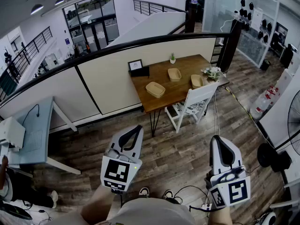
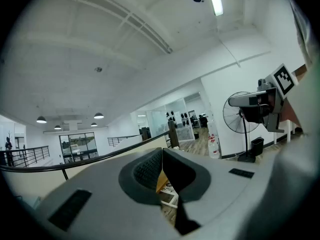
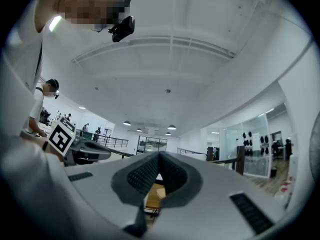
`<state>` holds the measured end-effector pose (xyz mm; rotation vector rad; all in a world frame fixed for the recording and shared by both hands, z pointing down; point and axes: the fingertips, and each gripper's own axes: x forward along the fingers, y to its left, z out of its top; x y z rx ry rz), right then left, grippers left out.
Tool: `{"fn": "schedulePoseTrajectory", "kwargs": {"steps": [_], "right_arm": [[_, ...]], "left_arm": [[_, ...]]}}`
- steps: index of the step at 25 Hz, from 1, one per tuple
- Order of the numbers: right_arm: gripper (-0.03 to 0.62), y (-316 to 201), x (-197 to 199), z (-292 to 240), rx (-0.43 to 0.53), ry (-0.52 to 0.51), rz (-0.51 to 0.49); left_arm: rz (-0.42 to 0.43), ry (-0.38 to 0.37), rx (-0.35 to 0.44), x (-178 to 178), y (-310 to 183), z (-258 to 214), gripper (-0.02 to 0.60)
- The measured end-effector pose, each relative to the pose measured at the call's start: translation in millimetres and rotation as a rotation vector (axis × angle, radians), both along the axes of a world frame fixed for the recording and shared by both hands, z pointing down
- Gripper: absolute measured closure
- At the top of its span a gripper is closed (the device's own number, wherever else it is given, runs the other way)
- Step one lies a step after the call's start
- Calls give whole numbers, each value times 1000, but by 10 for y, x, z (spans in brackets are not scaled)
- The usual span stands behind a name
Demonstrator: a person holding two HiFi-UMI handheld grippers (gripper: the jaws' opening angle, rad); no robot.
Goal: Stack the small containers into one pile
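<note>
Jaws of the white-and-grey left gripper (image 1: 137, 128) are closed together, pad against pad, as the left gripper view shows. The white-and-grey right gripper (image 1: 217, 138) is in the same condition, its two dark ribbed pads meeting in the right gripper view. Both grippers are held low before the person's body (each carries a cube with black square markers at its near end), side by side and apart from each other, above the grey-brown plank floor (image 1: 187, 144).

Further out, well apart from both grippers, stands the brown wooden table with thin black legs (image 1: 183, 93). Three small beige oval containers lie on its top, each one separate and not yet piled: the left container (image 1: 155, 89) near the front edge, the middle container (image 1: 175, 74) further back, and the right container (image 1: 197, 81) just beside a bunch of white flowers (image 1: 213, 72).

A black picture frame (image 1: 136, 65) and a small green potted plant (image 1: 172, 58) stand at the back edge. A white wooden chair (image 1: 194, 103) is pushed against the front side of the table. Behind the table runs a cream half wall with a black rail (image 1: 117, 76).
</note>
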<state>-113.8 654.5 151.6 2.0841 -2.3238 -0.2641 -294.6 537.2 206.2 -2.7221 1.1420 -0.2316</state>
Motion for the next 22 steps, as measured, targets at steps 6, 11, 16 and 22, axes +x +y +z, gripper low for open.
{"fn": "schedulePoseTrajectory", "kwargs": {"steps": [6, 11, 16, 22], "right_arm": [[591, -4, 187, 12, 14, -21, -15], [590, 62, 414, -12, 37, -27, -28], [589, 140, 661, 43, 49, -32, -44], [134, 126, 999, 130, 61, -48, 8]], "left_arm": [[-9, -10, -8, 180, 34, 20, 574], [-27, -13, -4, 398, 94, 5, 574], [-45, 27, 0, 579, 204, 8, 574], [-106, 109, 32, 639, 162, -66, 207]]}}
